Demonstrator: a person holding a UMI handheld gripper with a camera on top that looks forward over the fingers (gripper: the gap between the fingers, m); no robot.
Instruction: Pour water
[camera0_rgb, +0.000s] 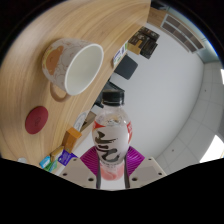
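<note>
Nearest the camera, a clear plastic bottle (111, 135) with a white cap and a label printed in dark curling strokes is held between the fingers (112, 163), whose magenta pads (97, 160) are pressed against its lower body on both sides. The gripper is seen rolled well over to one side, so that the tabletop, which would otherwise lie level, runs steeply across the view above the bottle. The bottle is carried clear of the tabletop, with pale floor seen behind and beside it. Its body is transparent, with light glinting off the shoulder; the level of the water inside cannot be told. Its cap is still in place and is pointed towards the mug.

Beyond the bottle's cap, a speckled cream ceramic mug (73, 66) with a handle stands on the light wooden tabletop (40, 35), its wide mouth turned towards the bottle and its inside white. The mug and the bottle are near each other but not touching. Beside the mug, further along the tabletop from the bottle's cap, a round dark red coaster (37, 119) lies flat on the wood. Off the tabletop's edge, beside the bottle's lower body, small blue and green packets (55, 158) are seen; what they are cannot be made out.
</note>
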